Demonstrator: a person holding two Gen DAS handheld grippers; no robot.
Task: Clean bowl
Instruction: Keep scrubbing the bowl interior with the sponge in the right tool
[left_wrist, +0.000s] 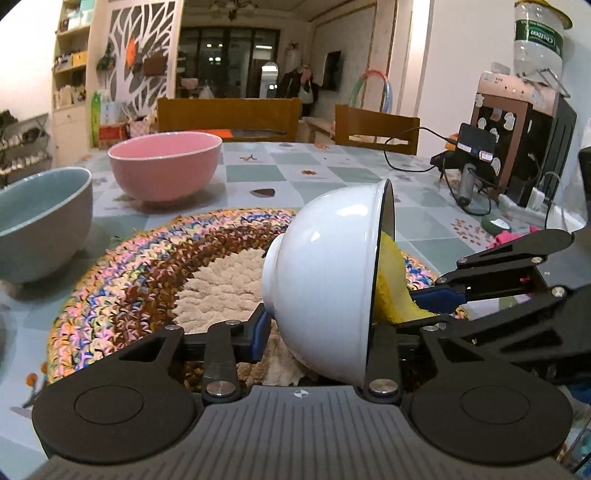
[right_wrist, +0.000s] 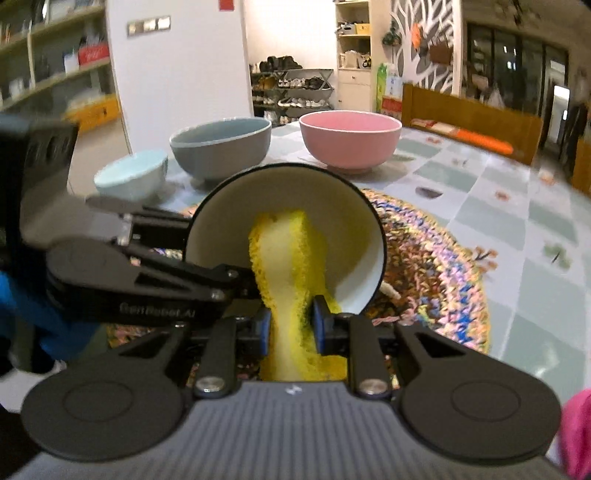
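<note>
A white bowl (left_wrist: 325, 266) with a dark rim is tipped on its side above a braided round mat (left_wrist: 147, 269). My left gripper (left_wrist: 317, 332) is shut on the bowl's wall. One blue pad (left_wrist: 260, 332) presses the outside near the foot, and the other finger is hidden inside the rim. In the right wrist view the bowl's opening (right_wrist: 340, 214) faces me. My right gripper (right_wrist: 291, 328) is shut on a yellow cloth (right_wrist: 284, 258) that reaches into the bowl and lies against its inner wall. The left gripper (right_wrist: 236, 280) comes in from the left at the bowl's lower rim.
A pink bowl (left_wrist: 166, 166), a grey bowl (left_wrist: 40, 221) and a small pale-blue bowl (right_wrist: 131, 177) stand on the checked tablecloth (left_wrist: 295, 170) beyond the mat. A phone on a stand (left_wrist: 476, 144) with cables sits at the far right. Wooden chairs (left_wrist: 229, 118) line the far edge.
</note>
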